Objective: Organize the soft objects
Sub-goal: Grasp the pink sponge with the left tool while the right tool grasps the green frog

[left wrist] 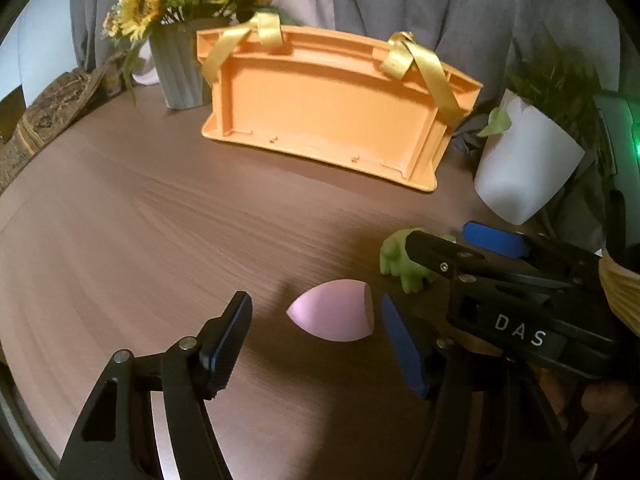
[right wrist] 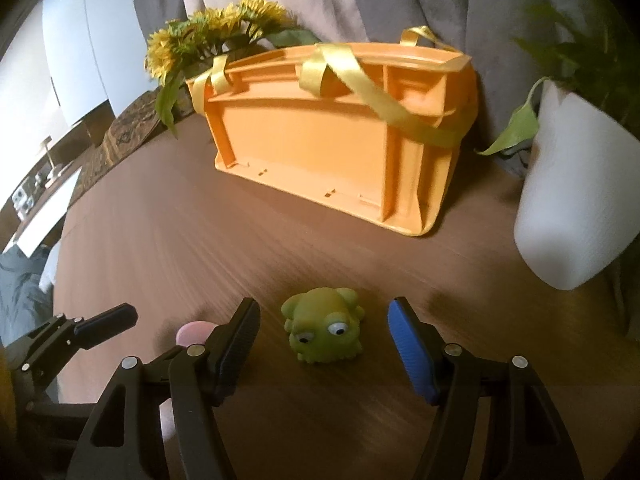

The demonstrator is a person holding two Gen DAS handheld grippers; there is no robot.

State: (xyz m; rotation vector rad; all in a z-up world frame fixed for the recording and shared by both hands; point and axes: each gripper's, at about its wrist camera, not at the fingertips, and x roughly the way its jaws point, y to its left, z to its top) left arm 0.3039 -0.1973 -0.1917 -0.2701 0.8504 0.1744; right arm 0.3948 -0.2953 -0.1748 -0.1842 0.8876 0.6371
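**Pink sponge, green frog: both framed, neither gripped**

Pink sponge [left wrist: 331, 315] lies low centre between your left gripper [left wrist: 316, 344] pads, apart and untouched. Centre it, then squeeze gently. Your right gripper [right wrist: 324, 340] likewise straddles the frog [right wrist: 323, 330]. Only the right view shows its eyes; the orange basket [left wrist: 320, 104] waits above.

We can read only one piece of lettering: the white capitals "DAS", widely spaced, printed on the black body of the right claw [left wrist: 486, 258] where it reaches into the left wrist view from the right edge. In the right wrist view we find no letters, numbers, brand marks or signs that can be made out on anything.
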